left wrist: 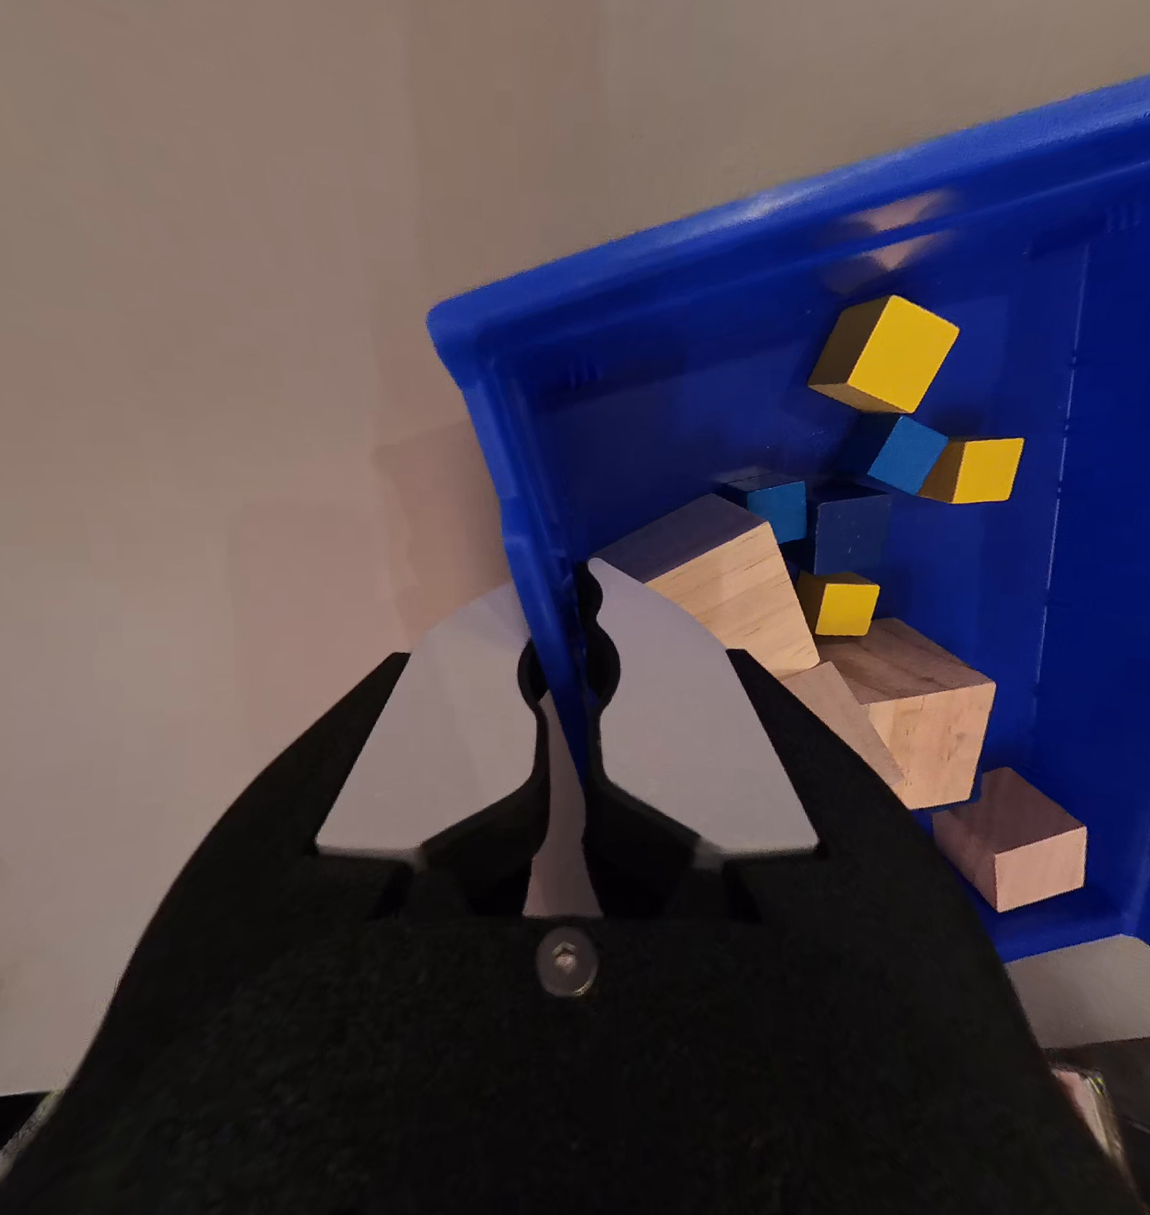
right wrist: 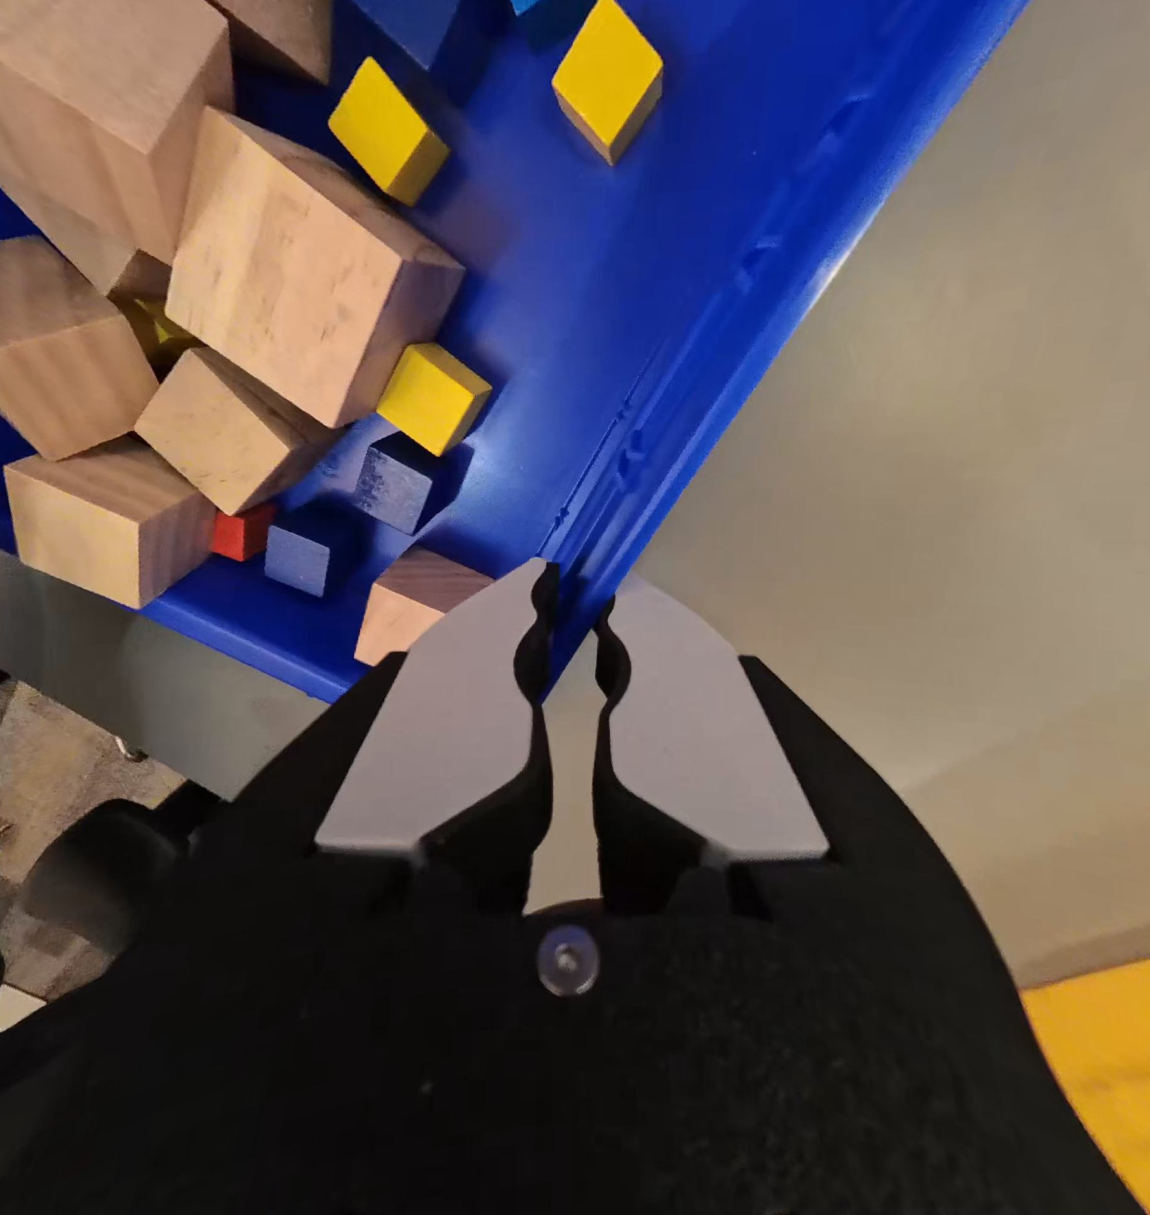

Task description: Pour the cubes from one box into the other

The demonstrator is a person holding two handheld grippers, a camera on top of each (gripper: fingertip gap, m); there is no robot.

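Left tongs (left wrist: 562, 631) and right tongs (right wrist: 575, 592) each clamp the tilted blue box's (left wrist: 723, 368) walls; wooden and coloured cubes (right wrist: 309, 276) inside.

Left wrist view sat close behind the left gripper (left wrist: 562, 592), looking forward along the fingers at one side wall of the blue box (left wrist: 723, 342), plain wall beyond. Right wrist view rode just as near behind the right gripper (right wrist: 575, 592), facing the opposite wall. Both shared the box's inside and its cubes (right wrist: 296, 276).
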